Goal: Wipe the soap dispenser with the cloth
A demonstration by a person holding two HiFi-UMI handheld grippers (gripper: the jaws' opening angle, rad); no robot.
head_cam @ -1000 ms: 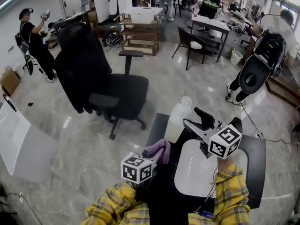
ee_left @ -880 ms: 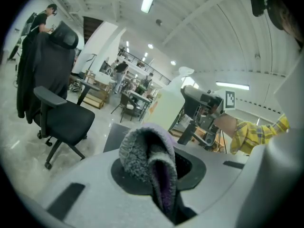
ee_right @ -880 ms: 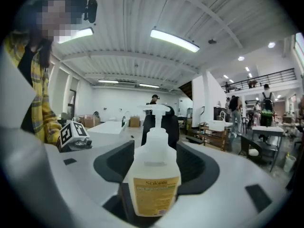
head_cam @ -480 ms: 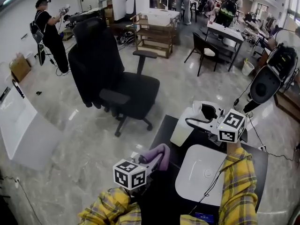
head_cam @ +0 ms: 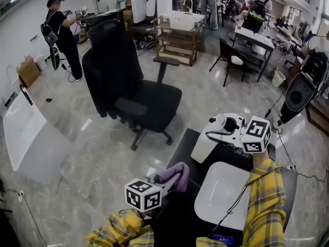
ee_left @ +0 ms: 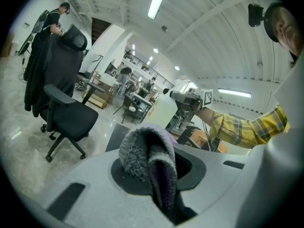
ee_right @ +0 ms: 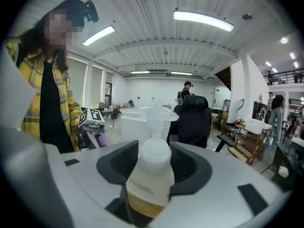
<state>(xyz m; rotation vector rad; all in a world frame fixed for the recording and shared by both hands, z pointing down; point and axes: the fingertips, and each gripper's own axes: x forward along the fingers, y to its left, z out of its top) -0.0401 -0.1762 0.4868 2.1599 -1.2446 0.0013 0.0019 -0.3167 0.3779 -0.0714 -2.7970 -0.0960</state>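
- the right tongs (head_cam: 221,129) are clenched round the soap dispenser (head_cam: 206,144); their jaws have just been closing, and in the right gripper view both pads lie against the sides of the white bottle, with its pump head standing up above them.
- the dispenser is at the far end of the black counter (head_cam: 180,147), just beyond the white basin (head_cam: 221,195), with the right tongs reaching it from the right.
- the left tongs (head_cam: 168,182) are grasping the purple cloth (head_cam: 175,172), which bulges out folded between the pads.
- the cloth and the left tongs are at the near left of the counter, apart from the dispenser, which lies to their far right.
- a black office chair (head_cam: 149,99) stands on the floor, far left of the counter.
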